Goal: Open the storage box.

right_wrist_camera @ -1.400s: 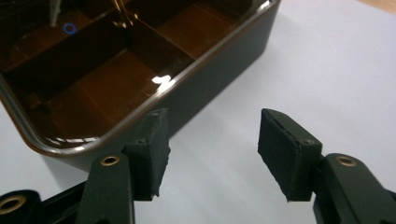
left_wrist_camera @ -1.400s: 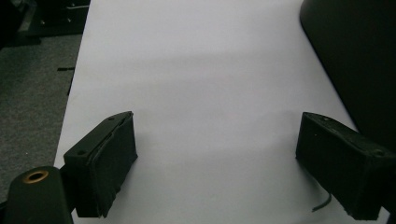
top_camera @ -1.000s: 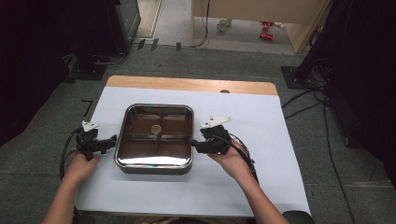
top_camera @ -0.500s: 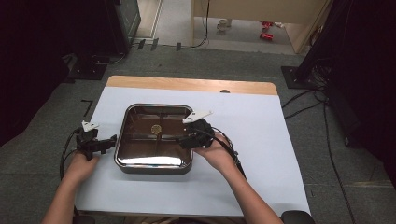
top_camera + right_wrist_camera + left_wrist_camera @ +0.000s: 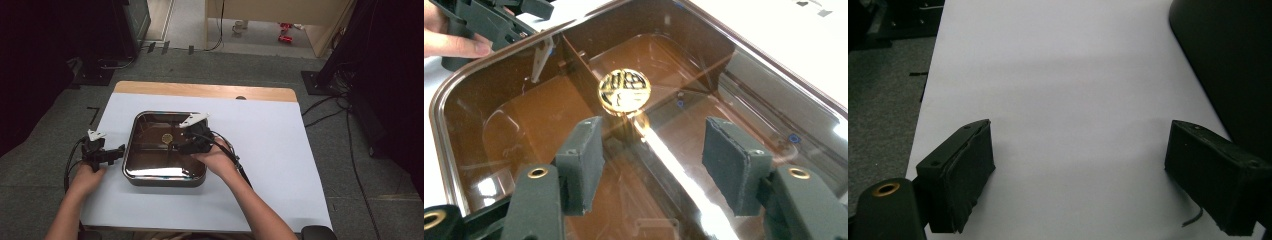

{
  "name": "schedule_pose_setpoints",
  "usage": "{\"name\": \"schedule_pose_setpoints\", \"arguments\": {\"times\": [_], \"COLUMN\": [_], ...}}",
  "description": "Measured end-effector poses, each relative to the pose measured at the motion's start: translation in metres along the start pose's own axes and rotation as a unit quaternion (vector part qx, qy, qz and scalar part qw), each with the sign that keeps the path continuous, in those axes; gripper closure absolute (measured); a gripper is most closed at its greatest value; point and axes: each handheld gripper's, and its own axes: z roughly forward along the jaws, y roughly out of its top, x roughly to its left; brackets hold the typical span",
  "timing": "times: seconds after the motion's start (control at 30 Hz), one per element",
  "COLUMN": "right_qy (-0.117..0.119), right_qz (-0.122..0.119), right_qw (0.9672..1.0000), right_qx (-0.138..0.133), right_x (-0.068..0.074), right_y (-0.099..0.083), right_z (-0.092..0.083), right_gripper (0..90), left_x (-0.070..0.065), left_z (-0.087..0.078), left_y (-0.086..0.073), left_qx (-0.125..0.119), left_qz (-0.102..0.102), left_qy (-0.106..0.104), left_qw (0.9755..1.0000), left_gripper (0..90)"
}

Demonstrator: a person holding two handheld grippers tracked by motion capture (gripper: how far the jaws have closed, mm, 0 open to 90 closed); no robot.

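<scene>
Since the earlier frames, the right gripper (image 5: 176, 145) had travelled from the right rim of the tray (image 5: 131, 165) inward to a position over its interior, its jaws first widening a little and then narrowing again with nothing between them; the left gripper (image 5: 121, 150) and the tray had kept their places.

Nearest the person, both forearms entered from the bottom edge of the high view. The left hand (image 5: 86, 176) held its gripper just outside the tray's left wall, over the white sheet (image 5: 280, 150) covering the table. In the left gripper view its jaws stood wide apart, with only bare sheet (image 5: 1073, 100) between them and the dark outer wall of the tray (image 5: 1233, 65) at right.

The right hand (image 5: 216, 159) reached across the tray's right rim. In the right gripper view the pads (image 5: 735, 170) stood partly apart and clamped nothing, poised above the glossy brown floor of the tray (image 5: 524, 120). Just beyond the jaws, near the tray's centre, lay a round gold emblem (image 5: 624, 92) (image 5: 167, 136). Farther off in that view, past the tray's far rim, appeared the left gripper (image 5: 531, 7) and fingers (image 5: 454, 42) of the left hand.

Beyond the sheet, a strip of bare wooden tabletop (image 5: 200, 91) marked the far edge.
</scene>
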Motion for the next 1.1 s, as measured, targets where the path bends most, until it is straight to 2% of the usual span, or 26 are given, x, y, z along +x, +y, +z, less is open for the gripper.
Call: {"name": "schedule_pose_setpoints", "arguments": {"times": [0.3,0.47,0.57,0.63,0.7,1.1], "right_qy": [0.008,0.011,0.014,0.015,0.007,0.022], "right_qz": [-0.012,-0.015,-0.014,-0.014,-0.015,-0.003], "right_qw": [0.9998,0.9998,0.9996,0.9996,0.9997,0.9991], "right_qx": [0.010,0.008,0.020,0.020,0.019,0.036], "right_x": [0.007,0.010,0.012,0.012,0.013,0.010], "right_y": [0.008,0.012,0.013,0.013,0.013,0.019], "right_z": [0.024,0.032,0.039,0.041,0.043,0.040], "right_gripper": [44.4,49.8,53.2,53.6,57.8,58.6], "left_x": [0.000,0.000,0.000,0.000,0.000,0.000], "left_z": [0.000,0.000,0.000,0.000,0.000,0.000], "left_y": [0.000,0.000,0.000,0.000,0.000,0.000], "left_qx": [-0.002,-0.001,-0.001,-0.001,-0.002,-0.001], "left_qz": [0.000,0.000,0.000,0.000,-0.001,0.000], "left_qy": [0.001,0.000,0.000,0.000,0.001,0.000], "left_qw": [1.0000,1.0000,1.0000,1.0000,1.0000,1.0000], "left_gripper": [12.2,12.2,12.2,12.2,12.2,12.2]}}
